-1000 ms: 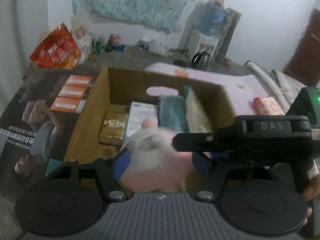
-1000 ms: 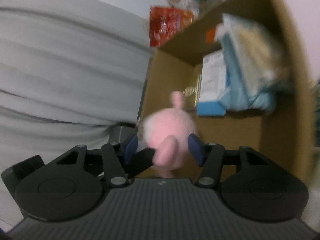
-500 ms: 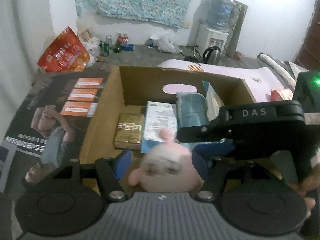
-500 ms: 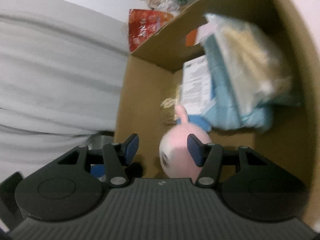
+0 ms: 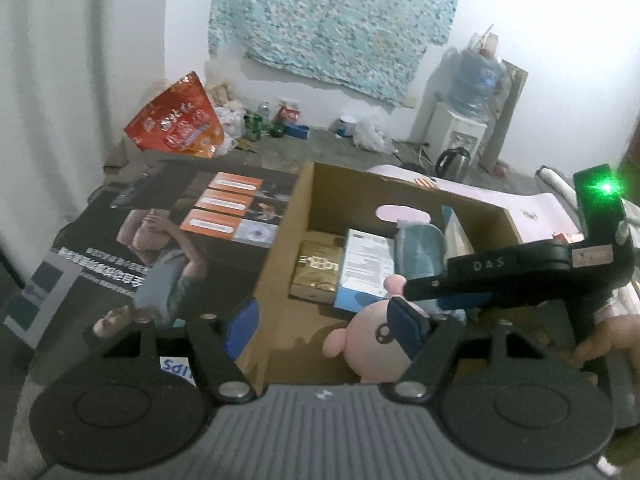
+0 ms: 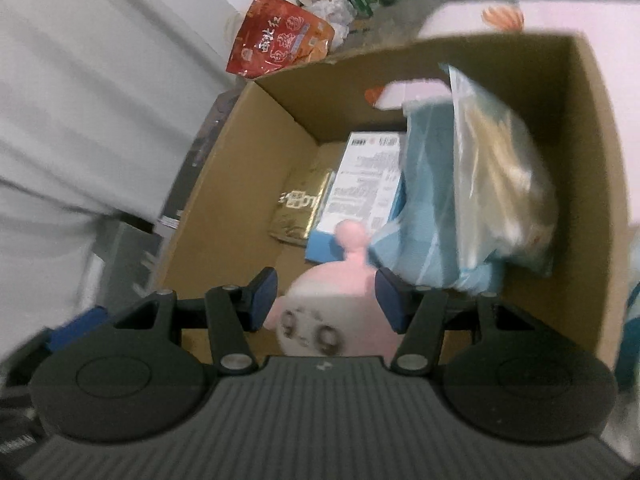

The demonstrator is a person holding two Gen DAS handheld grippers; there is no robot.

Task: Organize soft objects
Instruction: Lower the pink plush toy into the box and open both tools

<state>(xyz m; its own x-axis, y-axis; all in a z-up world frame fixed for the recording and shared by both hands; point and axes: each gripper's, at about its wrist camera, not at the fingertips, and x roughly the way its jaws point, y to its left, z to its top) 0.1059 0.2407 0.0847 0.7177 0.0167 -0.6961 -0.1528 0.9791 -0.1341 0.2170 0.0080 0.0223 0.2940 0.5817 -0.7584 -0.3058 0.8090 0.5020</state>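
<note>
A pink plush toy with a white face sits low at the near end of the open cardboard box. My right gripper is shut on it, one blue pad on each side. In the left wrist view the plush shows behind the right-hand fingertip of my left gripper. The left jaws are opening and do not press on the plush. They straddle the box's left wall. The right tool's black body crosses above the toy.
The box holds a gold packet, a white and blue carton, a teal bundle and a clear bag. A printed poster lies to its left, with a red snack bag beyond. A hand grips the right tool.
My left gripper has slid left off the plush and now straddles the box wall. The right gripper has rolled, and the plush now sits centred between its pads, face towards the camera.
</note>
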